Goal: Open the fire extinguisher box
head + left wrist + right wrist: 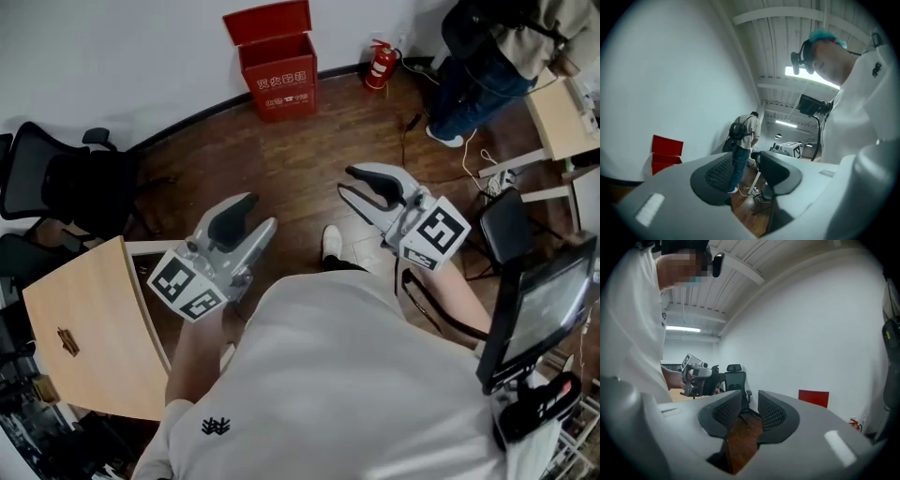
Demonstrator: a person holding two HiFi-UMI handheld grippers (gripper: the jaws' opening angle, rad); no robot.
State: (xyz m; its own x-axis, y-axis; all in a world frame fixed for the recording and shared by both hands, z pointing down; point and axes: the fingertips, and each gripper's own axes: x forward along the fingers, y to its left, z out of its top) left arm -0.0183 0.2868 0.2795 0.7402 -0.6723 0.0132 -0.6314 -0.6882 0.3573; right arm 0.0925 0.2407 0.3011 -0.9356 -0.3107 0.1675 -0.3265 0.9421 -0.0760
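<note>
The red fire extinguisher box [278, 80] sits on the floor against the wall with its lid [267, 21] standing up, so it is open. It lies well ahead of both grippers, and neither is clearly nearer. The left gripper [258, 214] and the right gripper [349, 181] each have their jaws apart and hold nothing.

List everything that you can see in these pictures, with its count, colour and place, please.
box: one, red, lid up, by the wall
fire extinguisher: one, red, right of the box
office chair: one, black, far left
table: one, light wood, lower left
desk: one, light wood, upper right
other person: one, blue jeans, beside the desk
screen: one, black, right edge
left gripper: one, grey, jaws apart, empty
right gripper: one, grey, jaws apart, empty
</note>
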